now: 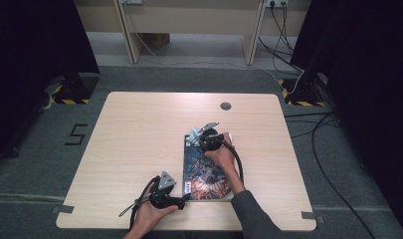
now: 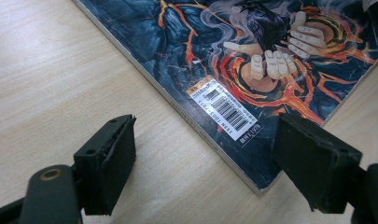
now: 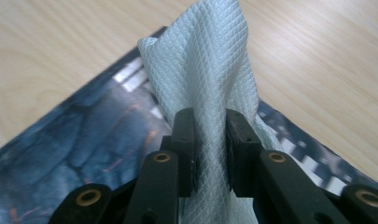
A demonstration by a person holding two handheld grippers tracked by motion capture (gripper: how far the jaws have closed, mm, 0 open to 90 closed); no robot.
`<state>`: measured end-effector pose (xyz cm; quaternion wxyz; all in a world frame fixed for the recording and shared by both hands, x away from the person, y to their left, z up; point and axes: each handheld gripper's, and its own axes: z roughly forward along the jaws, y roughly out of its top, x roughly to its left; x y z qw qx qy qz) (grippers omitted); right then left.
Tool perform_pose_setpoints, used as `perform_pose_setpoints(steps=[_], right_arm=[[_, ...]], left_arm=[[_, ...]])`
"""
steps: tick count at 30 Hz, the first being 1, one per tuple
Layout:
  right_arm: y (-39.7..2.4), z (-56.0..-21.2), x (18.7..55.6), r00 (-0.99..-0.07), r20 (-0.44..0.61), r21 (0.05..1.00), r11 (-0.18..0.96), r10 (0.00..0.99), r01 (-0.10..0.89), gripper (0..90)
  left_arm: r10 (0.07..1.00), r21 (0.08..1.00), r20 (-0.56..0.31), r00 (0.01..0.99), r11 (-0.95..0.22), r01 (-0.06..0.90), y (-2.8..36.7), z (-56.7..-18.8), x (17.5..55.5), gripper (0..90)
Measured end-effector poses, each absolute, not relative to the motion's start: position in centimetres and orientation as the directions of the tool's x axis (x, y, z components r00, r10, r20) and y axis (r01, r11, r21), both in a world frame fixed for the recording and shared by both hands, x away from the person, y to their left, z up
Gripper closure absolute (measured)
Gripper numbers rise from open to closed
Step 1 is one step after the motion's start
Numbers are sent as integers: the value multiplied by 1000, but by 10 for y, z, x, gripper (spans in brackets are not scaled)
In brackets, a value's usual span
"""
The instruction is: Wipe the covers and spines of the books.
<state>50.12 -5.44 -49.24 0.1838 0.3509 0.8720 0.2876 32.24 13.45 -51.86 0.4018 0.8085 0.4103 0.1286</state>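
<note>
The light wooden desk (image 1: 139,144) has a small round grey cap (image 1: 226,106) set into it near the far edge. Grey carpet (image 1: 35,169) lies around it, marked with a black number (image 1: 77,134). Black cables (image 1: 328,144) trail across the floor at the right.

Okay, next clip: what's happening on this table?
A person is wiping a book that lies flat on the table. The right gripper is shut on a white cloth and holds it over the far end of the cover. The left gripper sits at the book's near corner with its fingers open, one on either side of the corner by the barcode sticker, not clamping it.
</note>
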Motion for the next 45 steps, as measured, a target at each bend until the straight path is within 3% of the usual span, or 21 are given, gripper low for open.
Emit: perform_pose_setpoints(steps=[8, 16, 27, 45], right_arm=[[-52, -494, 509, -639, -84, 645, 531, 764, 550, 758], [-36, -493, 508, -676, -132, 630, 588, 725, 507, 764], [-46, -492, 466, -791, -115, 628, 661, 601, 411, 763], [-62, -497, 415, -841, -96, 662, 665, 532, 345, 761]], left_arm=[[768, 754, -120, 629, -341, 561, 134, -518, 322, 205], [766, 755, -124, 631, -340, 561, 134, -518, 322, 211], [767, 755, -125, 629, -338, 562, 134, -519, 322, 210], [751, 746, -152, 642, -339, 573, 136, -517, 322, 247]])
